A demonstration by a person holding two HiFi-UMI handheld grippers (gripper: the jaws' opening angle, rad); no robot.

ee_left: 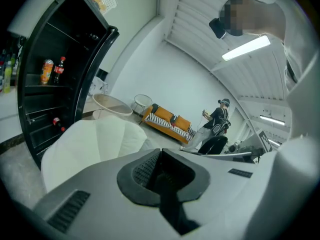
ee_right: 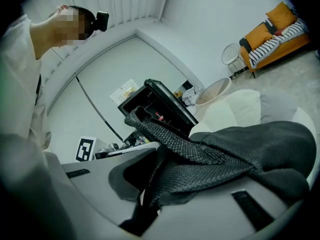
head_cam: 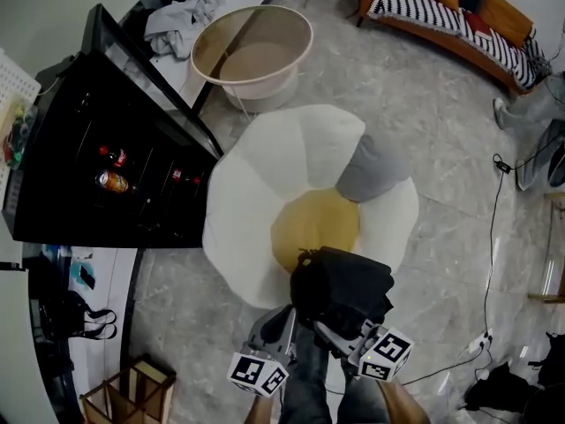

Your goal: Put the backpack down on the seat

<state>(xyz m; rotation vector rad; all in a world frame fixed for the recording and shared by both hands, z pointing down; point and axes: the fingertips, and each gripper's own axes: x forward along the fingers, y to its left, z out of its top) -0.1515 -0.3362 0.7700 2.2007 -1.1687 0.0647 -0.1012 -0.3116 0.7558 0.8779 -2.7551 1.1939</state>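
Right gripper (ee_right: 148,188) clamped on backpack (head_cam: 342,291) fabric. Left gripper (ee_left: 162,176) jaws together, hold unclear. Backpack over near edge of seat (head_cam: 256,193), apparently not yet released.

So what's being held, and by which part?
The black backpack, by its woven strap, in the right gripper's jaws; whether the left gripper grips it too is unclear.

A white petal-shaped padded seat (head_cam: 265,175) sits mid-floor, with a grey rounded cushion (head_cam: 371,170) on its right side. A black fabric backpack (head_cam: 344,285) is over the seat's near edge, with the left tool (head_cam: 284,323) and right tool (head_cam: 331,332) just behind it, nearest the person. A black open-fronted cabinet (head_cam: 79,166) stands left of the seat, a drinks can (head_cam: 112,181) on its shelf. A pale round tub (head_cam: 265,85) lies beyond the seat, and an orange sofa (head_cam: 441,11) is far beyond, to the right.
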